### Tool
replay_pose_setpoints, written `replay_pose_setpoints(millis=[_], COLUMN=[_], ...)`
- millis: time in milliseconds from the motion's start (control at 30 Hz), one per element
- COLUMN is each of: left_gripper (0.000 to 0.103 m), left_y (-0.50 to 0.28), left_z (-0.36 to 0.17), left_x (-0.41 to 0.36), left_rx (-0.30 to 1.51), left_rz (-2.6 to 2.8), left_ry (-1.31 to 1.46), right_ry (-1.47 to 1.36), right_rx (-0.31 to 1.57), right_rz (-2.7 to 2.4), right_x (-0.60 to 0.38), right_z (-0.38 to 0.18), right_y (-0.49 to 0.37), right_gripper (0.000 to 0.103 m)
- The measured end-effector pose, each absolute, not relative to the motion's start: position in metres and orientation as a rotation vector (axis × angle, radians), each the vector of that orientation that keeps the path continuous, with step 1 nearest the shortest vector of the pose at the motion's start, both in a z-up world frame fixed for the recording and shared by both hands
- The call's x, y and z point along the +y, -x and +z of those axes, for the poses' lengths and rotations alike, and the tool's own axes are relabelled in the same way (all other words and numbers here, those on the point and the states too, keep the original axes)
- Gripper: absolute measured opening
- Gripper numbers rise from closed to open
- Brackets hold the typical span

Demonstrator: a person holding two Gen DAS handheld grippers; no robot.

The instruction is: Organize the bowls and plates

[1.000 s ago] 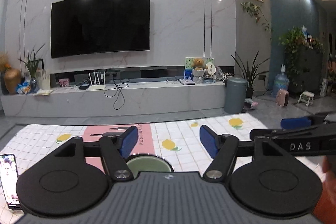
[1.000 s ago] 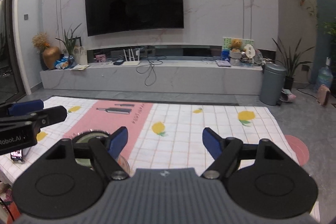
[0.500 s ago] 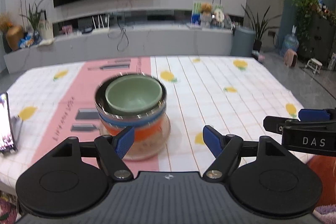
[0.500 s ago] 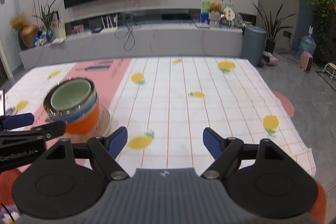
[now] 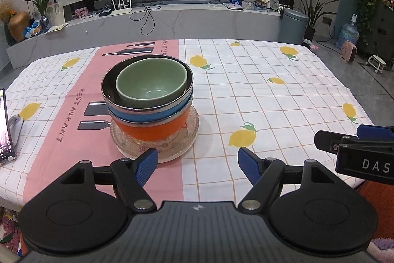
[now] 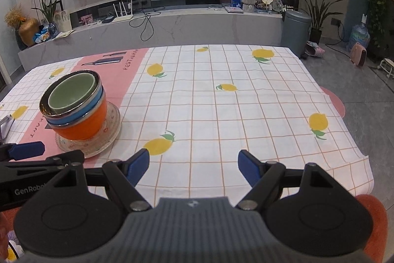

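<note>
Bowls sat nested on a glass plate, at eleven o'clock from the left gripper, the nearer one. The right gripper had them at ten o'clock. Both jaws stood released, empty.

Nested bowls sit on a glass plate, ahead-left of the left gripper, phone far left.
</note>
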State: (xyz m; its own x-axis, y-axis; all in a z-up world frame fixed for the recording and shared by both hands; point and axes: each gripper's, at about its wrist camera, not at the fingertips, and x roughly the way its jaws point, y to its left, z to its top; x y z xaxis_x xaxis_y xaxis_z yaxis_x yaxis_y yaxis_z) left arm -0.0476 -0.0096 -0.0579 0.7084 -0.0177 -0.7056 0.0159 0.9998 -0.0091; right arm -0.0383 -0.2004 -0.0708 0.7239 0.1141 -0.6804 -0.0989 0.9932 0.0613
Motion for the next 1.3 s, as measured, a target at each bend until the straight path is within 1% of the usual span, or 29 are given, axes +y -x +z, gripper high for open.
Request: replay_pose_setpoints(millis=[1300], left_gripper=[0.087], left_y=[0.0509], left_z=[-0.0524], left_x=[-0.0182], left_rx=[0.743], left_rz=[-0.03], left_ry=[-0.027], right_ry=[-0.031], right_rx=[0.713], right_rz=[0.114], right_x=[-0.2024], right_z=[-0.0674], right_y=[0.0478], right_gripper=[0.079])
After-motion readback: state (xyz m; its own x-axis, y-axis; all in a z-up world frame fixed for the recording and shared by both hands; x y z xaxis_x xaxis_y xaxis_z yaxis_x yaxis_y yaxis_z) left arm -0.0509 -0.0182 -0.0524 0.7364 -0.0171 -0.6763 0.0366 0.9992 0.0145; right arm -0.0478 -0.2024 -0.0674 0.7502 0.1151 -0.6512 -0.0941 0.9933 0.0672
